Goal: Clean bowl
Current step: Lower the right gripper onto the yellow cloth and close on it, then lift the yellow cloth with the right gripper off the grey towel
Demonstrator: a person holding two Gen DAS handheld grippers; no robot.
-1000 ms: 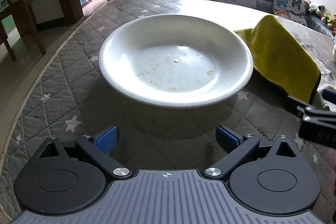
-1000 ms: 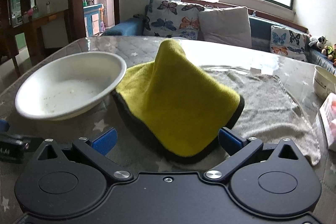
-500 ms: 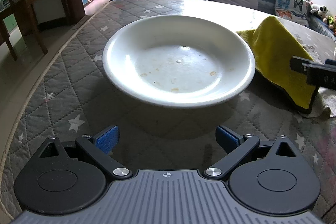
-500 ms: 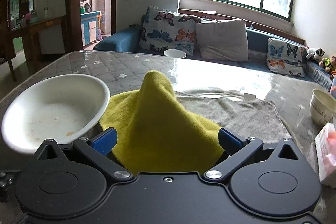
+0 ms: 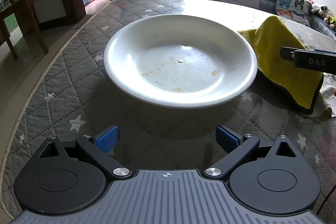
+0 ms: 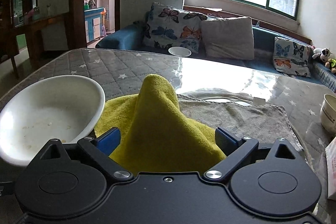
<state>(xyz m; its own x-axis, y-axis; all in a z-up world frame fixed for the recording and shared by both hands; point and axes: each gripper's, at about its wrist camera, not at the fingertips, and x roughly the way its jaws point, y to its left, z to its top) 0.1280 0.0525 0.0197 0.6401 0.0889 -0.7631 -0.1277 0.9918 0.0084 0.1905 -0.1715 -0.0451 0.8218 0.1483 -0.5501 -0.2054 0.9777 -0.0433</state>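
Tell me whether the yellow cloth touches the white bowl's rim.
Cannot tell. In the right wrist view the yellow cloth runs behind the white bowl's rim; neither view shows contact or gap plainly.

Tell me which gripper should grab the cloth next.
Right. The right gripper is open with the yellow cloth between its fingers, while the left gripper faces the bowl, cloth off to its side.
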